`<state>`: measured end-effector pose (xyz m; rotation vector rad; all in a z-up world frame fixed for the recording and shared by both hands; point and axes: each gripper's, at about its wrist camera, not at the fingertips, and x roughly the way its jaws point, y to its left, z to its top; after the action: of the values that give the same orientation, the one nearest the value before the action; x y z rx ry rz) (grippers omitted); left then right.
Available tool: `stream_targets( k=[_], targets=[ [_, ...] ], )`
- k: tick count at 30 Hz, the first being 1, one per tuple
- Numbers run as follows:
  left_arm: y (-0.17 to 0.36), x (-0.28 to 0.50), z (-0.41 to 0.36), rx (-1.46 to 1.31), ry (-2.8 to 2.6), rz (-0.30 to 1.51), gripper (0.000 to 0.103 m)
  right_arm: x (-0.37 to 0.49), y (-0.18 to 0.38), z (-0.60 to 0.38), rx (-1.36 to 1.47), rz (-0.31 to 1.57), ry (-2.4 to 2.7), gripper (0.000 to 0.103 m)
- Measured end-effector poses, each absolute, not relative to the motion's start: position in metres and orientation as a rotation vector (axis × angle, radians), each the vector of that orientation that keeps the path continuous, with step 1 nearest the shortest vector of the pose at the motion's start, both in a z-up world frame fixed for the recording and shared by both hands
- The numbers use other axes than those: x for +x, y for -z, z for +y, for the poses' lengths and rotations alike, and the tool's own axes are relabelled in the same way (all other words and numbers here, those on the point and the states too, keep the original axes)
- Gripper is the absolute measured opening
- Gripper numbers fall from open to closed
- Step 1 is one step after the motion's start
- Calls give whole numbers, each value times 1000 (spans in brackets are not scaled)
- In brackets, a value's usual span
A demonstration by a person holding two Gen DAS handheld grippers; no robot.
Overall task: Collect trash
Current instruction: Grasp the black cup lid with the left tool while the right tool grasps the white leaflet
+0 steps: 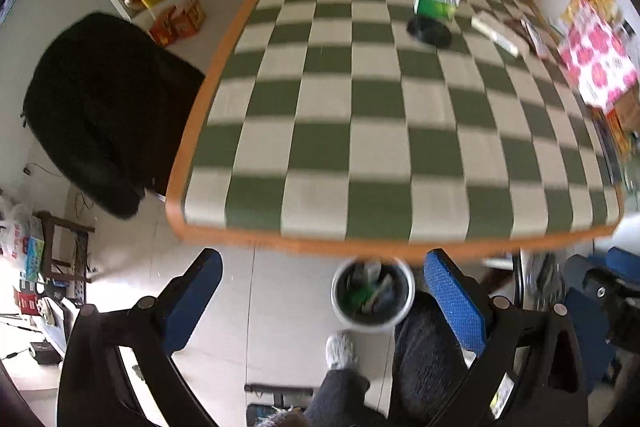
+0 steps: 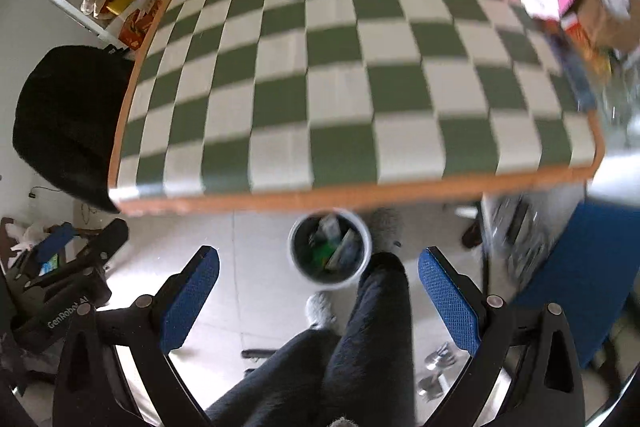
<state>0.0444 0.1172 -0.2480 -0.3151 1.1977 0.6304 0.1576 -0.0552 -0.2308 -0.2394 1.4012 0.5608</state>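
Both grippers hang above the near edge of a green-and-white checked table [image 1: 360, 99], each with its blue-padded fingers spread wide and holding nothing. On the floor just under that edge stands a round waste bin [image 1: 373, 294] with litter inside; from the left gripper [image 1: 320, 303] it shows between the fingers, nearer the right one. From the right gripper [image 2: 319, 301] it lies ahead, midway between the fingers, beside the person's dark-trousered legs [image 2: 360, 347].
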Motion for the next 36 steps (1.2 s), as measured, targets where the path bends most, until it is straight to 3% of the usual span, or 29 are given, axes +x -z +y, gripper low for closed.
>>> stream_targets(
  k=[7,16,29,30,32,36],
  targets=[
    [255,171,147,-346,-704,1215,103,322,243,-19,-398,1381,-578,101],
    [295,318,183,-408,-779,1321,103,524,315,57,-687,1438,-609,101],
    [343,399,220,-461,-835,1427,103,607,402,132,-932,1537,-729,100],
    [345,400,223,-467,-836,1432,103,609,405,134,-934,1539,-733,99],
    [349,399,227,-479,-840,1440,103,613,409,134,-914,1559,-737,85],
    [353,399,235,-516,-828,1444,103,621,407,120,-770,1620,-687,83]
  ],
)
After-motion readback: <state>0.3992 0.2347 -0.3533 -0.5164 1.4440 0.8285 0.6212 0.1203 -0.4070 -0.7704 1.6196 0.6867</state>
